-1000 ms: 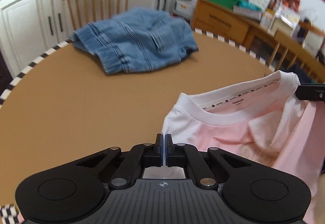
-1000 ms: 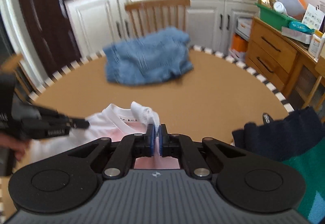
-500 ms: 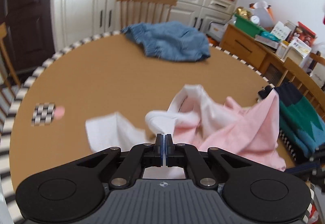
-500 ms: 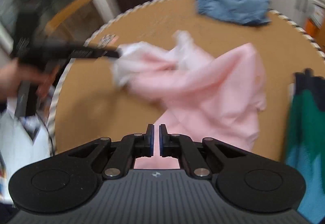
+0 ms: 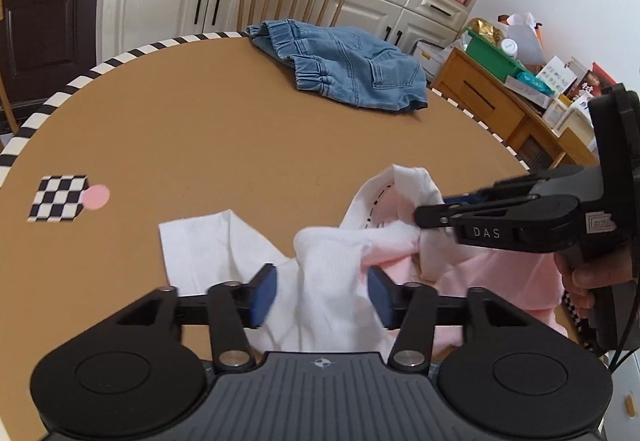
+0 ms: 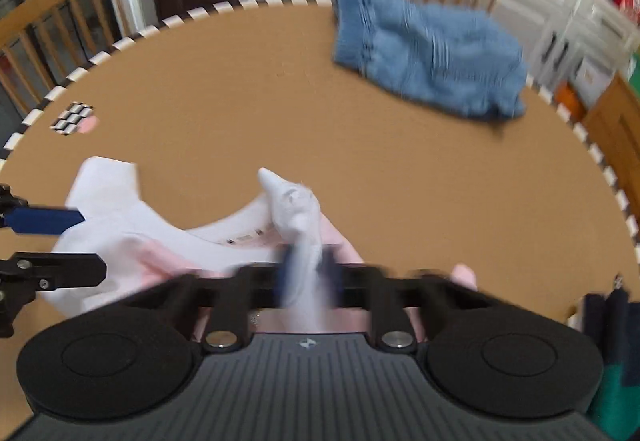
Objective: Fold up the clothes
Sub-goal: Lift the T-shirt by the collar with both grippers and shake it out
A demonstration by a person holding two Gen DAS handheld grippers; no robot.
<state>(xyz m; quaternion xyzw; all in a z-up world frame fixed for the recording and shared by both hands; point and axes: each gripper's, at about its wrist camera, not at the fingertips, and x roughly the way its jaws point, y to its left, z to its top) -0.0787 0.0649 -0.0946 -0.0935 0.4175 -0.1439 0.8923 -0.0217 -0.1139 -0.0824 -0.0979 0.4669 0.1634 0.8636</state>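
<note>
Our pink and white shirt (image 5: 320,265) lies bunched up on the near side of the round brown table (image 5: 200,145). Our left gripper (image 5: 322,295) has its fingers wide apart, with white cloth lying loose between them, so it holds nothing. Our right gripper (image 6: 306,275) has its fingers close together with a bit of the white collar between them (that picture is blurry, so we cannot tell if it really grips). Blue jean shorts (image 5: 344,69) sit far across the table
</note>
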